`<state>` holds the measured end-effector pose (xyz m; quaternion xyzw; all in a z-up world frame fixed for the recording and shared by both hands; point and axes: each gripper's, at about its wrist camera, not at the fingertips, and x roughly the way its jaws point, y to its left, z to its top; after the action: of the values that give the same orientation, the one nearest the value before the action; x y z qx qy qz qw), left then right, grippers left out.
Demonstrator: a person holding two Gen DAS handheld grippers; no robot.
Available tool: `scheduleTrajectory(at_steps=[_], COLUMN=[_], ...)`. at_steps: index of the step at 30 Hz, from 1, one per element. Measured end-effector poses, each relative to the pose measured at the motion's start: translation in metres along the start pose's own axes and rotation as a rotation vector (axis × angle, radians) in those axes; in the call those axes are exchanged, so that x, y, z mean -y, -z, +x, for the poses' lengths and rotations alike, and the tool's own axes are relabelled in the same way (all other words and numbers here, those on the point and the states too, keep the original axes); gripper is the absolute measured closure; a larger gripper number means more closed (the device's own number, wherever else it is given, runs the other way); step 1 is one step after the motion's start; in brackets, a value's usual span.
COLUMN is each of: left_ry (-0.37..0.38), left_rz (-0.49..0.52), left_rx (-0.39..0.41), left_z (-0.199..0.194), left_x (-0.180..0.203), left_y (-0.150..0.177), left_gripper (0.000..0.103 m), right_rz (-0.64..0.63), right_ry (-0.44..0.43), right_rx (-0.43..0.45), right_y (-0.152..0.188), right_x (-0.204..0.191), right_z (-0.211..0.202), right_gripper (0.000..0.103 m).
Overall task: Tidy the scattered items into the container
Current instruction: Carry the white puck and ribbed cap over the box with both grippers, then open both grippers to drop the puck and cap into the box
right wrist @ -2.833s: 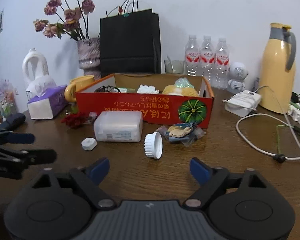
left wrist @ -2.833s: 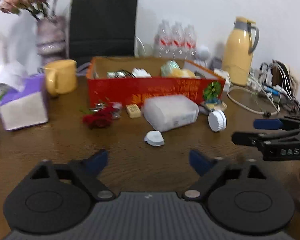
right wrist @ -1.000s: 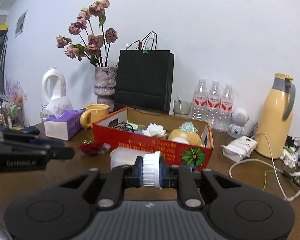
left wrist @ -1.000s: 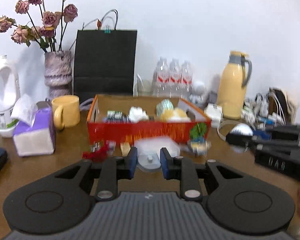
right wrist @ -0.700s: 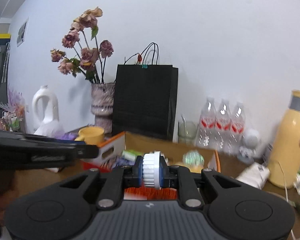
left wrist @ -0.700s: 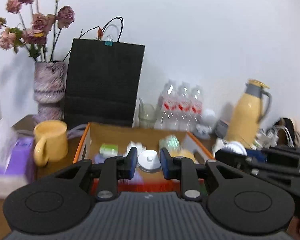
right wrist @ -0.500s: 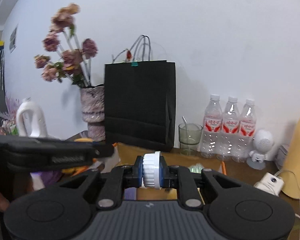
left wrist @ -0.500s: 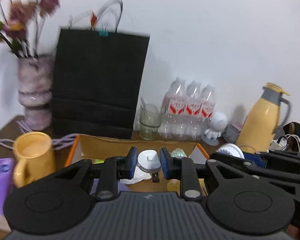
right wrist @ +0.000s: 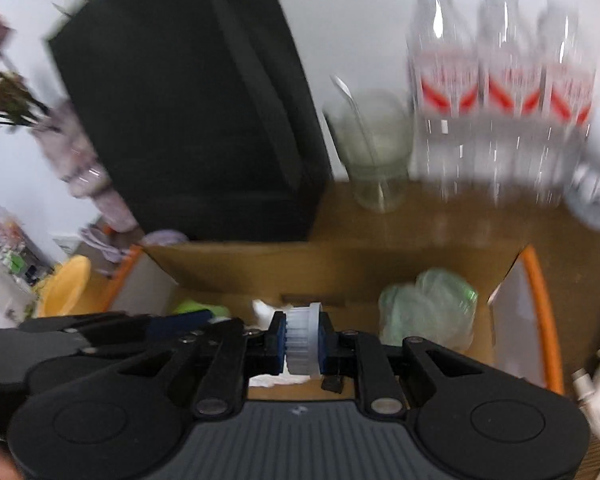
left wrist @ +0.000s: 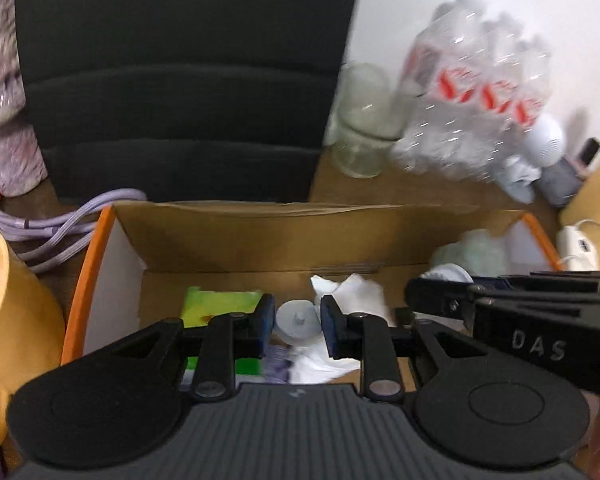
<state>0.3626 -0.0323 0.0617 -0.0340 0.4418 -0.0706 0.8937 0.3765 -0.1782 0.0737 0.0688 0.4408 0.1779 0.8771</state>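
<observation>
My left gripper is shut on a small white round device and hangs over the open cardboard box with orange edges. My right gripper is shut on a ribbed white cap, also above the box. The right gripper shows at the right of the left wrist view as a black arm. Inside the box lie a green packet, white crumpled paper and a pale green bundle.
A black paper bag stands just behind the box. A glass and water bottles stand behind at the right. A yellow mug and purple cable lie left of the box; a white charger lies right.
Both grippers have carried their items forward from above the table to over the box and tilted downward. The box interior now fills both views. Grips are unchanged.
</observation>
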Motion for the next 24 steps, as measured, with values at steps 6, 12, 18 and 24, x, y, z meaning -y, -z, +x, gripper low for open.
scheduleTrajectory(at_steps=[6, 12, 18, 24], left_ry=[-0.011, -0.024, -0.088, -0.121], left_rz=[-0.015, -0.024, -0.03, -0.013], left_rx=[-0.005, -0.029, -0.106, -0.205], left_z=[0.01, -0.004, -0.019, -0.044], left_x=[-0.011, -0.02, -0.031, -0.031], left_y=[-0.006, -0.014, -0.015, -0.005], left_gripper=[0.055, 0.036, 0.003, 0.0], right_rz=[-0.011, 0.032, 0.015, 0.012], right_ry=[0.072, 0.077, 0.169, 0.204], right_rx=[-0.071, -0.08, -0.091, -0.164], right_y=[0.003, -0.002, -0.016, -0.008], right_x=[-0.002, 0.004, 0.0, 0.0], right_z=[0.031, 0.02, -0.019, -0.049], right_gripper=[0.084, 0.064, 0.039, 0.025])
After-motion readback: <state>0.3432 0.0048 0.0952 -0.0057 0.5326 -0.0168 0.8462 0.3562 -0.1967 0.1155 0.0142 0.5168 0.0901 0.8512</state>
